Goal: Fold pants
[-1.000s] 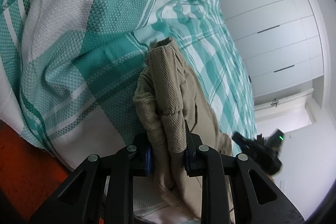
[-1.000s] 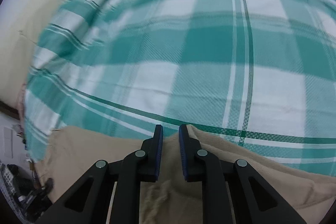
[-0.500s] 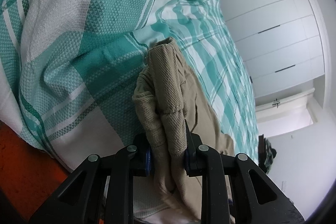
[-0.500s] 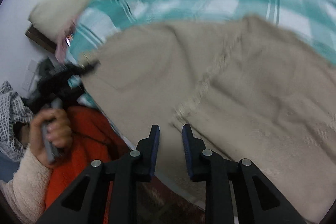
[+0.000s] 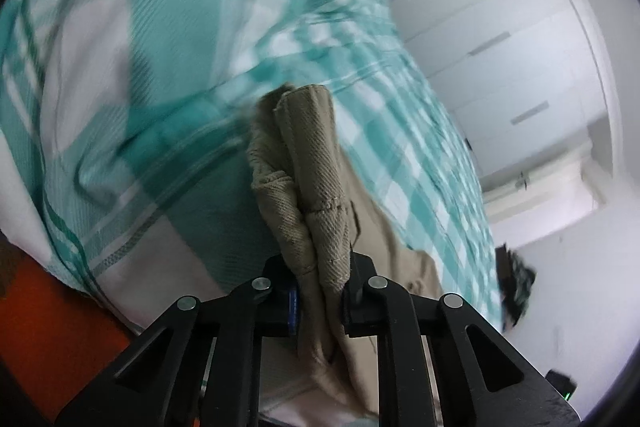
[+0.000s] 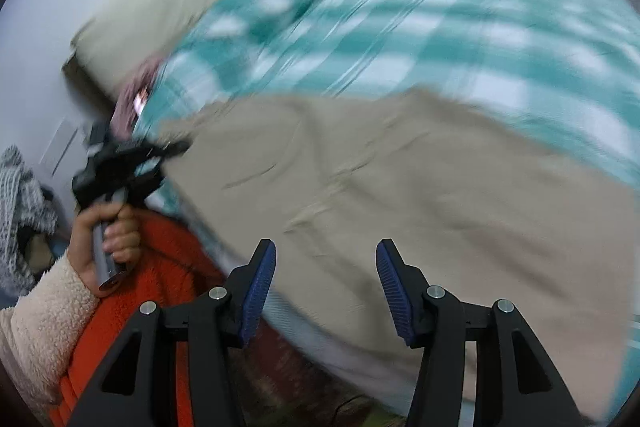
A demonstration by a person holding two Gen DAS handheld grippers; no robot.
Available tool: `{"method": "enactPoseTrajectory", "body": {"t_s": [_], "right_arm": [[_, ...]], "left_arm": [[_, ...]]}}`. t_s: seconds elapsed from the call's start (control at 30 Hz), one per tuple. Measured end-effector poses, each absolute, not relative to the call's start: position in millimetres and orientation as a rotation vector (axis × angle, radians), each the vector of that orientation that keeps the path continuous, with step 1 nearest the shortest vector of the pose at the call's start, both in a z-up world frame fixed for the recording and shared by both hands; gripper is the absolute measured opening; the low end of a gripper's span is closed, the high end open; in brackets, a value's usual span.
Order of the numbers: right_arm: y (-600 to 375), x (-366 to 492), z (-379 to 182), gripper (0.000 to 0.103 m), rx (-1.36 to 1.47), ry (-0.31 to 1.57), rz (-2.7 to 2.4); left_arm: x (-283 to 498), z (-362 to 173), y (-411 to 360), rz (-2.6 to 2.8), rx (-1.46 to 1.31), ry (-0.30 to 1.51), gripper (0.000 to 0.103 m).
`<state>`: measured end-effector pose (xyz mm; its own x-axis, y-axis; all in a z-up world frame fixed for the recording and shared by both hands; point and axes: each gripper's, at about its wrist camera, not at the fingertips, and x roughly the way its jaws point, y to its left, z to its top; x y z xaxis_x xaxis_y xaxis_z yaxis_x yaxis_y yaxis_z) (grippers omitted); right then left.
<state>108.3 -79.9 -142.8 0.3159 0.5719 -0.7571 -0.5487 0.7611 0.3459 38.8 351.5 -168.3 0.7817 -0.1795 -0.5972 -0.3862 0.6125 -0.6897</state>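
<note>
Left gripper is pinching bunched pants; right gripper is hanging spread, seemingly above pants, blurred.

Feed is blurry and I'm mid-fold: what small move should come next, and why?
Probably bring the right gripper down onto the near edge of the pants and close. Its fingers stand wide apart and empty above the flat tan cloth, while the left gripper already pinches a bunched end, so a fold needs a second hold.
</note>
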Motion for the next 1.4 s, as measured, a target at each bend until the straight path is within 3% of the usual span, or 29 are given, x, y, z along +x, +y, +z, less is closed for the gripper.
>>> {"method": "enactPoseTrajectory", "body": {"t_s": [0.23, 0.4, 0.57, 0.63, 0.7, 0.77, 0.87, 0.9, 1.13, 1.4], "right_arm": [[-226, 83, -134, 0.053, 0.081, 0.845, 0.367], [-315, 81, -152, 0.054, 0.386, 0.886, 0.203], [-348, 78, -140, 0.054, 0.446, 0.787, 0.167], [-353, 73, -140, 0.054, 0.453, 0.782, 0.17], [-358, 73, -146, 0.054, 0.472, 0.794, 0.168], [-365, 72, -152, 0.054, 0.506, 0.809, 0.164], [-378, 73, -159, 0.054, 0.561, 0.817, 0.159], [-380, 73, -159, 0.054, 0.569, 0.815, 0.16], [-353, 88, -159, 0.054, 0.595, 0.847, 0.33], [-275, 104, -150, 0.052, 0.379, 0.995, 0.512]], "left_arm": [[55, -51, 231, -0.108, -0.579, 0.634, 0.012], [86, -13, 95, -0.378, -0.335, 0.647, 0.011], [118, -61, -18, -0.523, -0.171, 0.799, 0.011], [129, -105, -62, -0.55, -0.065, 0.908, 0.017], [130, -152, -104, -0.554, 0.112, 0.993, 0.033], [116, -164, -123, -0.513, 0.249, 0.974, 0.04], [101, -146, -113, -0.55, 0.185, 0.954, 0.082], [96, -133, -99, -0.564, 0.121, 0.93, 0.086], [94, -86, 38, -0.349, -0.132, 0.828, 0.089], [79, -131, 111, -0.152, -0.223, 0.869, 0.088]]}}
